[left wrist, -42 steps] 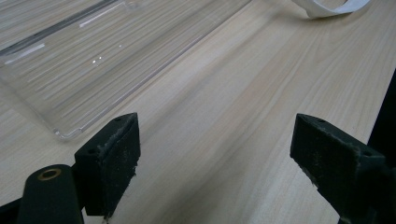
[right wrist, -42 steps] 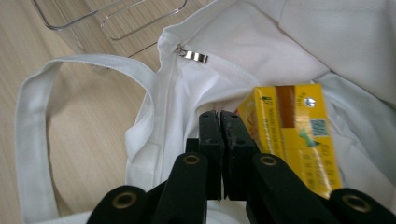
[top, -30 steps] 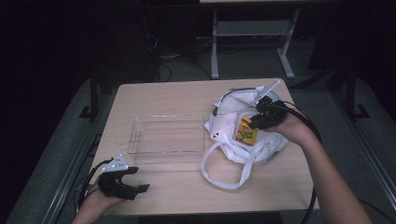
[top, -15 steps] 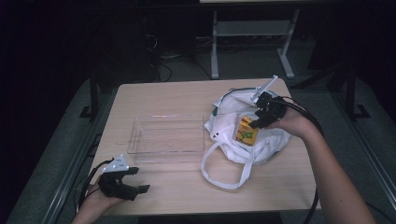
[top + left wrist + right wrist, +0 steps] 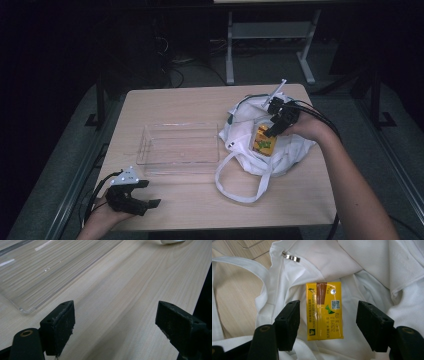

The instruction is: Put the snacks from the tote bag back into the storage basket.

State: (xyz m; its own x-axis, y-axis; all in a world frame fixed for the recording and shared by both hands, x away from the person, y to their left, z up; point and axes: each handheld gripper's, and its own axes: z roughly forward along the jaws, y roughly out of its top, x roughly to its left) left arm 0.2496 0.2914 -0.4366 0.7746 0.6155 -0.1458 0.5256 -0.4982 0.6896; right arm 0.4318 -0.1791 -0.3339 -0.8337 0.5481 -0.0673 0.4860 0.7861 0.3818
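Over the past second my right gripper [image 5: 274, 129] has drawn slightly back toward the far right of the surface [image 5: 200, 102] while hanging over the white bag; my left gripper [image 5: 145, 197] has stayed where it was at the near left corner.

The yellow carton [image 5: 324, 311] lies flat in the folds of the white cloth bag [image 5: 372, 267], its printed face up, a brown band and a small square code showing near its top. In the right gripper view it sits between my right gripper's [image 5: 328, 327] two black jaws, which stand wide apart on either side of it and hold nothing; I cannot tell whether they touch the cloth below. A metal zipper pull [image 5: 291, 257] shows on the bag's edge beyond the carton.

From the high view, the carton [image 5: 264, 141] rests in the open mouth of the bag [image 5: 295, 152] on the right half of the surface, one bag handle [image 5: 235, 187] looping toward the near edge. Just left of the bag lies a clear plastic tray [image 5: 150, 150], empty. In the left gripper view my left gripper [image 5: 113, 322] is low over bare wood, jaws wide apart and empty, with the tray's corner [image 5: 25, 308] just beyond its left jaw.
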